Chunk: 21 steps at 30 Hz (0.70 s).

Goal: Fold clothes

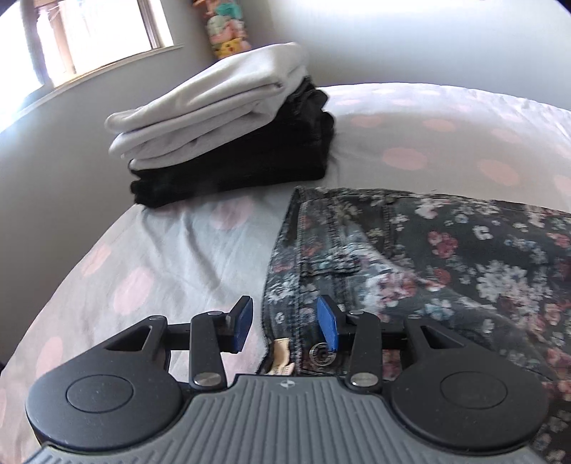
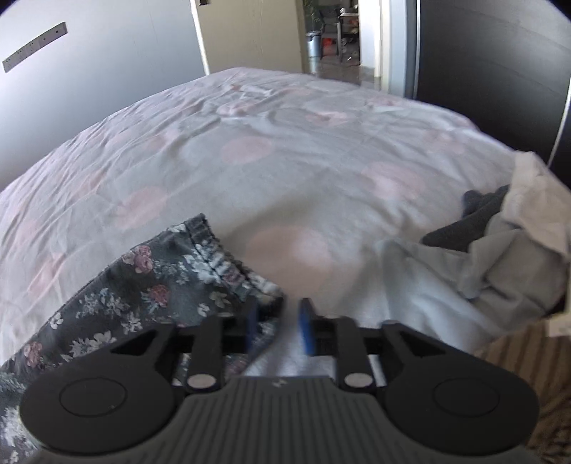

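Note:
Dark floral trousers point(image 1: 428, 257) lie flat on the bed. In the left wrist view their waistband, with a metal button point(image 1: 323, 353) and a tan label point(image 1: 282, 357), runs between the blue pads of my left gripper point(image 1: 285, 321); the pads stand apart from the cloth, so it is open. In the right wrist view the stitched hem end of the floral trousers point(image 2: 142, 285) reaches my right gripper point(image 2: 279, 328). A corner of the hem sits between its fingers, by the left pad point(image 2: 251, 328), with a gap to the right one, so it is open.
A folded stack, pale grey garments point(image 1: 221, 117) over black ones point(image 1: 249, 160), sits on the pink-dotted sheet point(image 1: 160, 250) near the window. A loose heap of grey and white clothes point(image 2: 499, 250) lies at the bed's right edge, above a striped rug point(image 2: 517, 349). A doorway point(image 2: 335, 32) opens beyond the bed.

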Available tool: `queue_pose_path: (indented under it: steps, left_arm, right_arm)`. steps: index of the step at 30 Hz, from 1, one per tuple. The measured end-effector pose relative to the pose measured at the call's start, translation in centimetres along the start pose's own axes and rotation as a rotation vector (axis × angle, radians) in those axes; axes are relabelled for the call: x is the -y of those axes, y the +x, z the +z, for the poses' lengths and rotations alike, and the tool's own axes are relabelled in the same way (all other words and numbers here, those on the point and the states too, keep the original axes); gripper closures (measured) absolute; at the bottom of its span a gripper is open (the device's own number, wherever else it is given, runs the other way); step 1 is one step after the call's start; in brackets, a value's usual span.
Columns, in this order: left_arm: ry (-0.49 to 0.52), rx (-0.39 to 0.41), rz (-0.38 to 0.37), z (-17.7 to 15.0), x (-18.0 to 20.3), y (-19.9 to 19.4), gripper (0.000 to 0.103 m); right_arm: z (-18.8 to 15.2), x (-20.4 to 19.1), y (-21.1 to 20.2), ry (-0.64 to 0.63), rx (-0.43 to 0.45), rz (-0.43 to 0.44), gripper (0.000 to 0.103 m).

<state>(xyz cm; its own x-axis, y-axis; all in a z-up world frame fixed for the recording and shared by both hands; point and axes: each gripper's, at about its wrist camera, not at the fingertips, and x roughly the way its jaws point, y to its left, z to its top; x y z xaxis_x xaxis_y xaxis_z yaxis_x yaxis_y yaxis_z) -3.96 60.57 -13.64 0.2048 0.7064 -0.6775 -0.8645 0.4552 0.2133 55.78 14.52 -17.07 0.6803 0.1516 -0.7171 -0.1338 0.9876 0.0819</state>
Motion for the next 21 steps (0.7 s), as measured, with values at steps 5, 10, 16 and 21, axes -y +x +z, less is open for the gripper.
queue_pose_path:
  steps: [5, 10, 16, 21]
  left_arm:
    - [0.095, -0.012, -0.104, 0.7, 0.2, -3.8, 0.056]
    - [0.271, -0.015, -0.205, -0.5, 0.4, -9.0, 0.054]
    - [0.545, -0.023, -0.293, -3.9, 1.4, -14.5, 0.047]
    - [0.653, -0.014, -0.354, -7.5, 3.0, -18.5, 0.045]
  right_arm:
    - [-1.6, -1.5, -5.5, -0.067, -0.008, 0.134, 0.067]
    - [-6.3, -3.7, -12.7, -0.163, -0.098, 0.335, 0.067]
    - [-13.8, -5.6, -20.3, -0.215, -0.249, 0.529, 0.064]
    - [-19.7, -6.7, -26.1, -0.222, -0.363, 0.664, 0.056]
